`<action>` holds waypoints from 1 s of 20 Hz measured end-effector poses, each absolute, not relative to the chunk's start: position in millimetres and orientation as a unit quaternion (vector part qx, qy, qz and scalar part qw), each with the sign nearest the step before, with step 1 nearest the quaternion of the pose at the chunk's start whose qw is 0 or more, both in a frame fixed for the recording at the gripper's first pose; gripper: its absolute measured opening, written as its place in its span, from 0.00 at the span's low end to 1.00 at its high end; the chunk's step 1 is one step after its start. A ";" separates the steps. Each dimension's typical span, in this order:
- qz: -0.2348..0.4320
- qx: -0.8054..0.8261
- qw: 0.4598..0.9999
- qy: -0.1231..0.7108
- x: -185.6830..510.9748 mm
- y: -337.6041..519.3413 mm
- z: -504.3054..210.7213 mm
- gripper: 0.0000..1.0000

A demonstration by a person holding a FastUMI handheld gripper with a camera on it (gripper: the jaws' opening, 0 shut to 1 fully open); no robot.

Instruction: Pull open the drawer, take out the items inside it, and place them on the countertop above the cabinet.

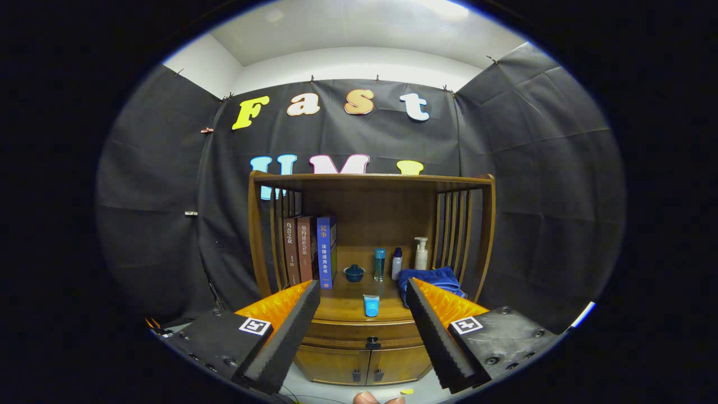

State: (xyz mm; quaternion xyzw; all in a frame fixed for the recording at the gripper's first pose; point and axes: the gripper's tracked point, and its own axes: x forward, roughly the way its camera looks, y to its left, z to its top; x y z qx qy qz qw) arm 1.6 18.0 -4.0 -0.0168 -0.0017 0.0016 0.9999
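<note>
While your hand-held gripper (363, 314) hangs wide, holding nothing, well back from the cabinet (370, 359), the drawer (364, 334) sits shut with its knob (372, 340) between the fingers. A blue tube (371, 306) already stands on the desk (342, 307) above, so this fits either end. For any pull, centre on the knob and draw straight back.

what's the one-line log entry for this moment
gripper: jaws open, empty | closed wooden cabinet drawer: beyond jaws, untouched | small blue tube: on countertop
</note>
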 end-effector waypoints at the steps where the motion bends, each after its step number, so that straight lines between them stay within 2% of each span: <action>1: 0.003 -0.017 1.000 -0.003 0.0 18.6 -2.9 1.00; 20: -0.006 -0.022 1.000 -0.006 -11.3 24.9 5.0 1.00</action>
